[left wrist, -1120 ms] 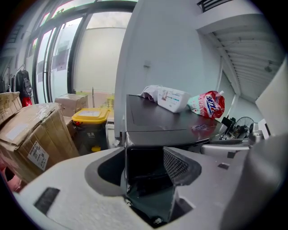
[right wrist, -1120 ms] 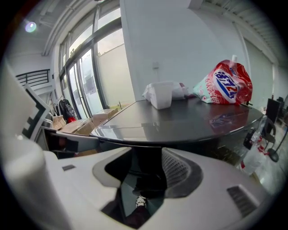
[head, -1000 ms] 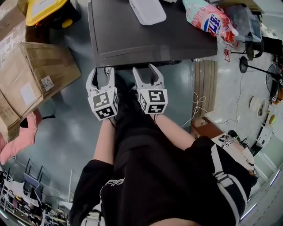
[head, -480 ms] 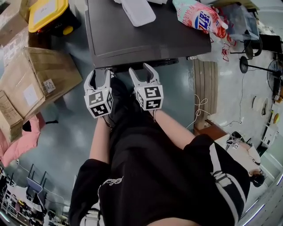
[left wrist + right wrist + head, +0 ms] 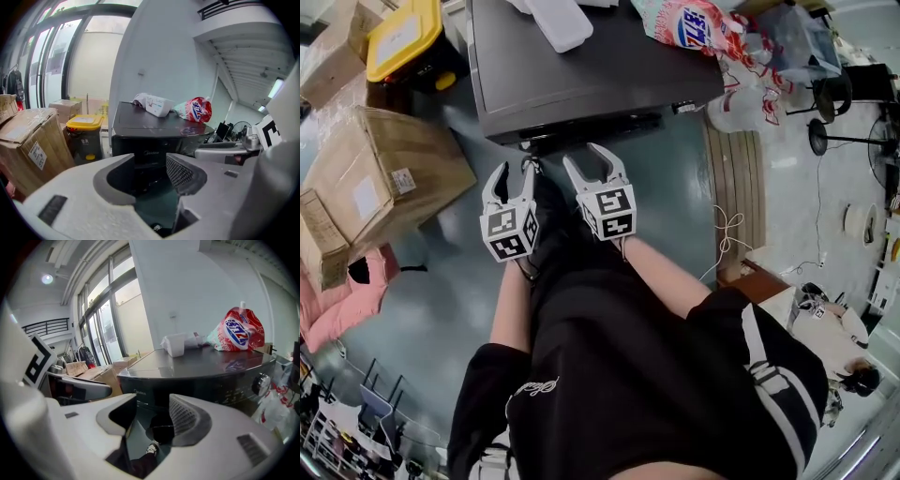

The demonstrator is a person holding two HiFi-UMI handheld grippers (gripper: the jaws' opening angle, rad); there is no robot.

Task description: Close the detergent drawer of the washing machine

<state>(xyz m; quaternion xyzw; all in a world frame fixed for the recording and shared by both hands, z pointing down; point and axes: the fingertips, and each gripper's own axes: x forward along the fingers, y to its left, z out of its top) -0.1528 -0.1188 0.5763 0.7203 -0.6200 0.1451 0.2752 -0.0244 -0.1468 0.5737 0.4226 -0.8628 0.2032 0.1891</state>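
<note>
While both grippers hang just short of the washing machine [image 5: 581,66], I would set a jaw tip squarely on the drawer front and push straight in. On the left gripper [image 5: 513,173] the jaws have just been narrowing, yet they stand spread and empty, like those of the right gripper [image 5: 588,157]. The drawer belongs in the dark front panel [image 5: 154,140]. I cannot make out its outline, or whether it sticks out.

A detergent pouch [image 5: 689,23] lies on the washing machine [image 5: 600,70], with a cardboard box [image 5: 394,173] at its left.
</note>
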